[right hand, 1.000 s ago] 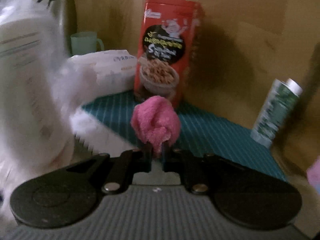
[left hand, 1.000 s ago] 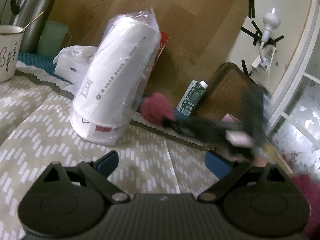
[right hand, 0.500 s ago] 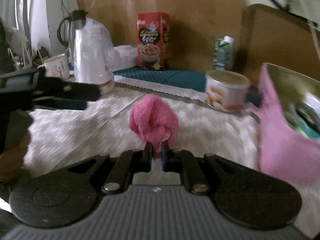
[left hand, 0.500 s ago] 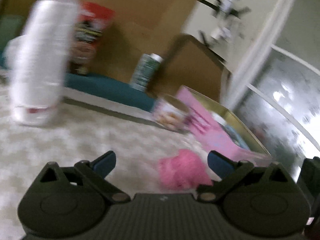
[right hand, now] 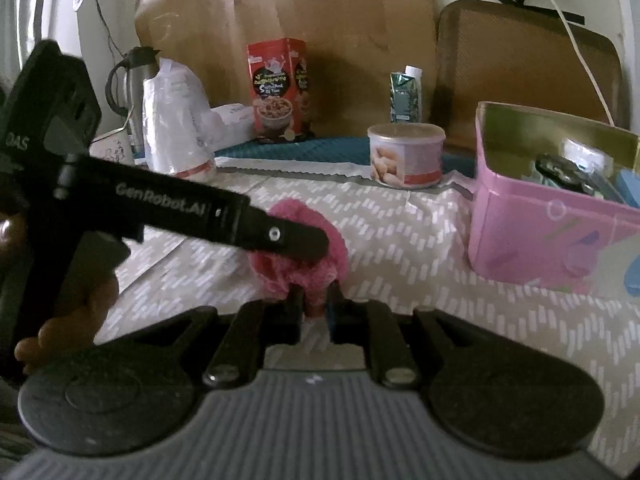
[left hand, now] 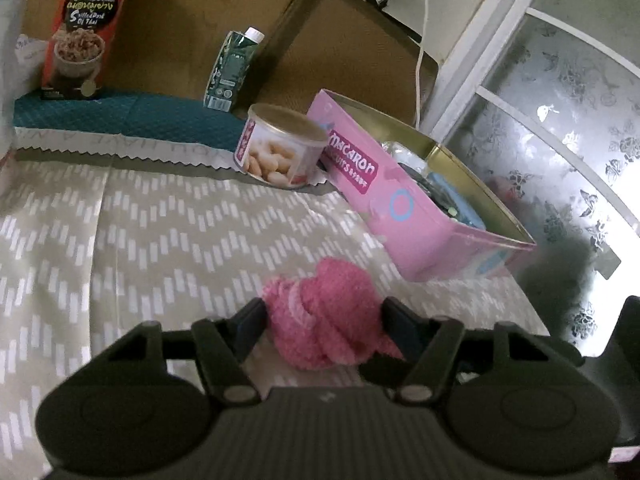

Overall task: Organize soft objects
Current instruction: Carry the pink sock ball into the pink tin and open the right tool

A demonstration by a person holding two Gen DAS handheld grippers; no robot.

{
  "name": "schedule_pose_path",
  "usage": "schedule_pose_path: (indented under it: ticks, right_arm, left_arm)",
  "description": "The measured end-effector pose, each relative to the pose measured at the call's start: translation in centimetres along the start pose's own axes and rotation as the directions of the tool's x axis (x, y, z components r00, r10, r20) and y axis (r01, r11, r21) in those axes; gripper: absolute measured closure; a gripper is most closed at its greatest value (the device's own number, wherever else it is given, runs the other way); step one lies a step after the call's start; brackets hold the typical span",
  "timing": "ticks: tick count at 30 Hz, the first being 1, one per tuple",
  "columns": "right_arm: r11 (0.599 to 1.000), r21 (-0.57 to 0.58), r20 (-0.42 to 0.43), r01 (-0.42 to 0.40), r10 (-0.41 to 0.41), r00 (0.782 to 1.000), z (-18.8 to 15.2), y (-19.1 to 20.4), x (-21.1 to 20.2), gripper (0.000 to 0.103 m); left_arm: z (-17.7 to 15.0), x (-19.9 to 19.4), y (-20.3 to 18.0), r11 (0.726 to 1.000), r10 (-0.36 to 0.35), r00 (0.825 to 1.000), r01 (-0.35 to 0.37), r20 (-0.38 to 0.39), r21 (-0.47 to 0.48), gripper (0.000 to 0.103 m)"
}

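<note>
A fluffy pink ball [left hand: 328, 312] sits just over the zigzag tablecloth [left hand: 140, 240], in front of the open pink macaron tin [left hand: 400, 200]. My left gripper [left hand: 324, 318] is closing, and both pads touch the ball's sides. In the right wrist view its black finger [right hand: 296, 240] lies across the pink ball [right hand: 300, 264]. My right gripper [right hand: 315, 304] is below the ball. Its jaws are opening, with a tuft of the ball still in the narrow gap. A hand [right hand: 72, 312] holds the left gripper.
A nut can [left hand: 280, 152] stands beside the tin, which holds several small items. A red snack box [left hand: 84, 28] and a green carton [left hand: 234, 68] stand at the back. A bagged stack of paper cups [right hand: 176, 128], a thermos [right hand: 136, 80] and a mug are at the left.
My right gripper carried the pink ball from the back near the red box to the front beside the tin. My left gripper swung right and closed around it. The right jaws parted slightly.
</note>
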State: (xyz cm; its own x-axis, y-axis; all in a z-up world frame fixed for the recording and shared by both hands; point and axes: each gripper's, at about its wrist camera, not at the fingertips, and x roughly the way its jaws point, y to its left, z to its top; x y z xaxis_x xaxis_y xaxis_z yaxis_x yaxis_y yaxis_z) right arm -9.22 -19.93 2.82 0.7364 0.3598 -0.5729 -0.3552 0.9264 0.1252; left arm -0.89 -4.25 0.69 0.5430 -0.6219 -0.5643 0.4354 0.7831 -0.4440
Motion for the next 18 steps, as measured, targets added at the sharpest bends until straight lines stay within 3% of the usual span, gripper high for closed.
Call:
schedule_pose_path:
  ticks: [4,7,10,12,13,18]
  right_arm:
    - [1.000,0.000,-0.001,-0.007,0.007,1.000,-0.5,-0.3,-0.1,0.055]
    - [1.000,-0.030,-0.007,-0.008,0.008,1.000,-0.4,0.0,0.4,0.050]
    - [0.998,-0.059,-0.017,-0.013,0.012,1.000,-0.3,0.5,1.2,0.048]
    - [0.996,-0.086,-0.019,-0.010,0.008,1.000,-0.1,1.1,1.6,0.051]
    - [0.996,-0.089,-0.010,0.007,-0.008,1.000,0.1,1.2,1.6,0.057]
    - [0.998,-0.044,0.076,0.034,-0.031,0.997,0.8,0.1,0.2,0.058]
  left_arm:
    - [-0.1,-0.2,0.0,1.000,0.016,1.000,-0.016,0.006,0.007,0.027]
    - [-0.2,-0.2,-0.1,1.000,0.018,1.000,-0.018,0.007,0.017,0.029]
    - [0.0,-0.1,-0.1,1.000,-0.031,0.999,0.031,-0.016,-0.005,0.042]
    - [0.2,-0.2,-0.6,1.000,-0.025,1.000,0.025,-0.012,0.002,0.044]
    - [0.4,-0.3,-1.1,1.000,-0.019,1.000,0.019,-0.004,0.020,0.044]
    - [2.8,-0.3,-3.5,0.995,-0.059,0.998,0.058,0.019,0.081,0.044]
